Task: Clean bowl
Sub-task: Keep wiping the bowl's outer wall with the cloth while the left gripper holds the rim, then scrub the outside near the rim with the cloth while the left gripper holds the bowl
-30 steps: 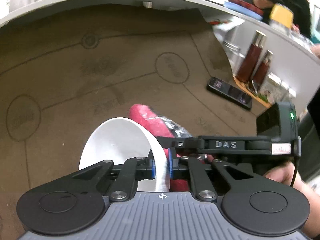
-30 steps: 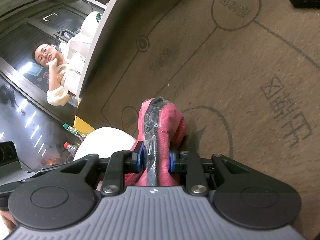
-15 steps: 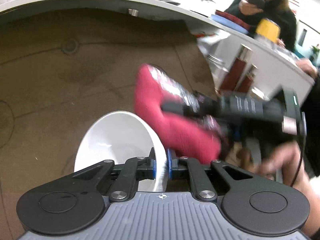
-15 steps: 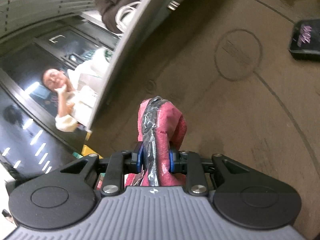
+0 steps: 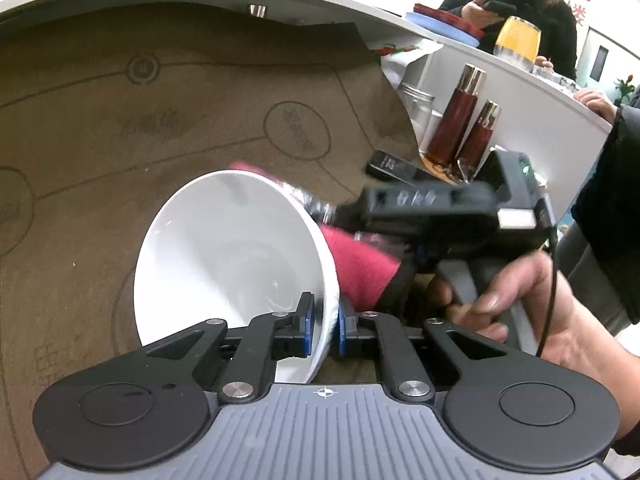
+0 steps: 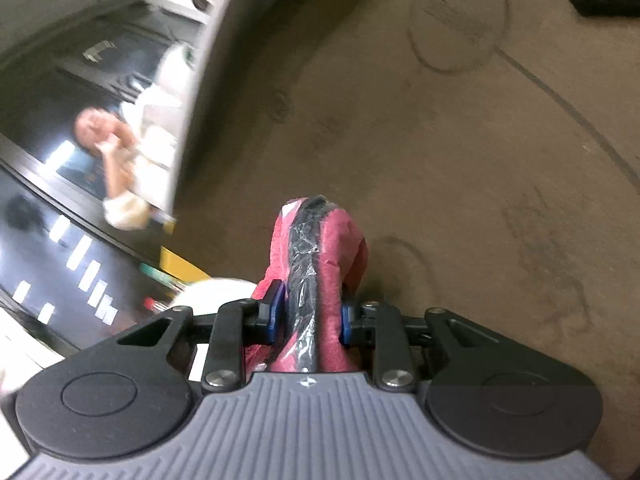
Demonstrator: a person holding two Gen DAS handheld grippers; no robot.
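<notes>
The left gripper (image 5: 323, 322) is pinching the tilted white bowl (image 5: 236, 264) by its near rim above the counter (image 5: 160, 120) while the right gripper (image 6: 308, 318), fingers clamped on the red cloth (image 6: 320, 248), is pressing outside its right wall, so firm, steady strokes seem wisest.

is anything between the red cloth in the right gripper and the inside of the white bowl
Only the white ceramic bowl's own wall. The red cloth with its plastic wrap, clamped in the right gripper, sits behind the bowl's outer right side. The left gripper pinches the near rim. The bowl's open mouth shows nothing across it.
</notes>
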